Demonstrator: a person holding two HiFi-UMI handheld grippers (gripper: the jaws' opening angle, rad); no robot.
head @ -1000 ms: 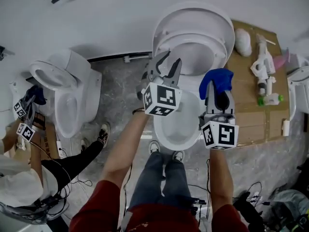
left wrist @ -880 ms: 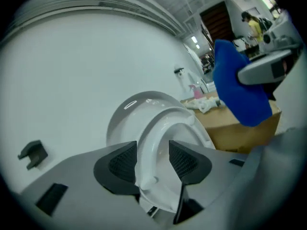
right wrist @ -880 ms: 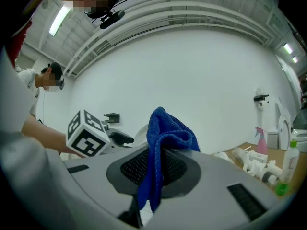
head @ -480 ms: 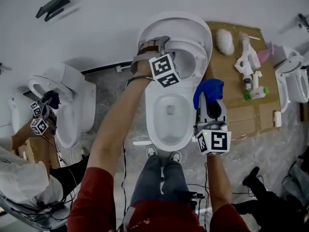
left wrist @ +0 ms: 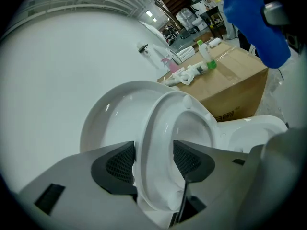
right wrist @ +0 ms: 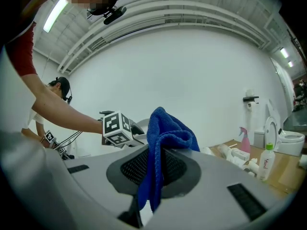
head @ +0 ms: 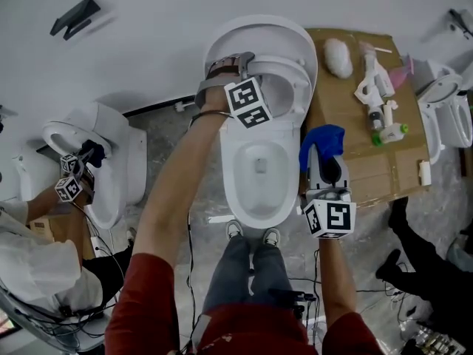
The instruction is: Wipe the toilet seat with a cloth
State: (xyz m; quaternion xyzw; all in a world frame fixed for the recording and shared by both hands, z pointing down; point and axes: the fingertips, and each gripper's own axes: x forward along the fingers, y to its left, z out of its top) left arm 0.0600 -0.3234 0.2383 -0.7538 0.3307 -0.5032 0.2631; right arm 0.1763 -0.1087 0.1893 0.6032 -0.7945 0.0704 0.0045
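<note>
Left gripper view: left tool [left wrist: 153,164] newly open astride toilet seat [left wrist: 162,123]; right tool [right wrist: 153,169] clamped on cloth [right wrist: 165,128]

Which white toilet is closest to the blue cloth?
The middle white toilet: the blue cloth, pinched in the right gripper, is beside its bowl. The left toilet and right toilet stand farther off.

A grey marbled floor [head: 170,135] carries a white toilet [head: 230,187], a second toilet [head: 122,161] at its 9 o'clock and a cardboard box [head: 369,165] at 3 o'clock. On the box lie a spray bottle [head: 369,87], a green-capped bottle [head: 389,132] and a white lump [head: 338,56].
</note>
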